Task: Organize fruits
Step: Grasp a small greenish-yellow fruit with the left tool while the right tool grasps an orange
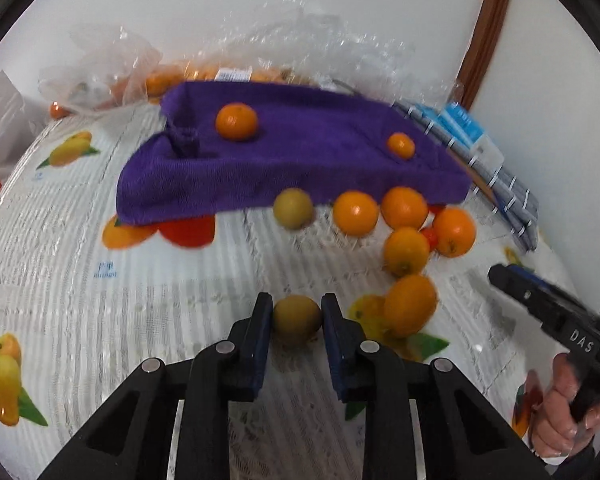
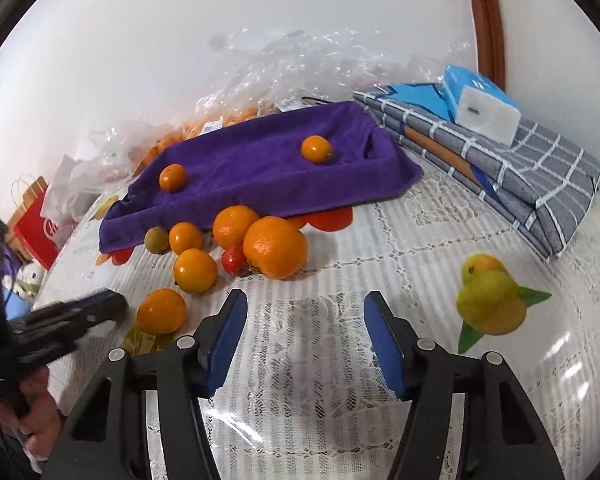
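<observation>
My left gripper (image 1: 296, 314) is shut on a small greenish-brown round fruit (image 1: 296, 320) that rests on the tablecloth. A second fruit of that kind (image 1: 293, 209) lies by the front edge of the purple towel (image 1: 292, 160). Two oranges (image 1: 236, 122) (image 1: 401, 146) sit on the towel. Several oranges (image 2: 275, 247) and a small red tomato (image 2: 234, 260) cluster in front of the towel. My right gripper (image 2: 306, 312) hangs open over bare tablecloth, just to the right of the cluster, with nothing between its fingers.
Clear plastic bags (image 2: 284, 64) holding more oranges lie behind the towel. A folded grey checked cloth (image 2: 532, 176) carries a blue tissue pack (image 2: 484, 108) at the back right. A red paper bag (image 2: 40, 232) stands far left. The tablecloth (image 2: 380, 240) bears printed fruit pictures.
</observation>
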The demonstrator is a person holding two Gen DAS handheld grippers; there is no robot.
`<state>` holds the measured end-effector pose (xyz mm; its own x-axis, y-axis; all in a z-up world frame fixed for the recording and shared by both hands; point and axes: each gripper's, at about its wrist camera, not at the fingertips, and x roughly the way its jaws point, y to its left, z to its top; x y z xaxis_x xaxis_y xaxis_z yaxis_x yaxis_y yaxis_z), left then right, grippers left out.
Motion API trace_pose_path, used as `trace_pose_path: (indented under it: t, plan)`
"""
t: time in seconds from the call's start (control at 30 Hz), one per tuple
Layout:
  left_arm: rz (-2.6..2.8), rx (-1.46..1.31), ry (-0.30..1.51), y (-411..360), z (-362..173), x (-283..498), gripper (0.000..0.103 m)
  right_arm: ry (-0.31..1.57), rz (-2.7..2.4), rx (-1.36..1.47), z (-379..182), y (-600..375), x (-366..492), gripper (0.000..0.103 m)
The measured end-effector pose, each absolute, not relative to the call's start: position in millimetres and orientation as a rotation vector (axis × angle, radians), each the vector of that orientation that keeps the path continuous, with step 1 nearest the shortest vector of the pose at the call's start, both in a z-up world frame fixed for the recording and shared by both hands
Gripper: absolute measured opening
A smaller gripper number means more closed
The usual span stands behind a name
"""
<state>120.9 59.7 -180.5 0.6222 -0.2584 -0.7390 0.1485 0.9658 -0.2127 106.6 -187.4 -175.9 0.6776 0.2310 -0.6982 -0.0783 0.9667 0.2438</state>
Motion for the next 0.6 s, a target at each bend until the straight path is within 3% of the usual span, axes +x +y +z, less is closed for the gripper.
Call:
trace_pose_path:
  t: [0.37, 0.6]
  plan:
    - [-0.209, -0.309, 0.824, 93.4, -183.1, 113.4, 0.024, 0.822, 0.166, 0.141, -173.5, -183.3, 115.7, 0.047]
    - [-0.244, -0.287, 0.814, 85.6, -180.0, 114.0, 0.024, 0.760, 0.241, 0.109, -156.7, -171.6, 130.3, 0.047]
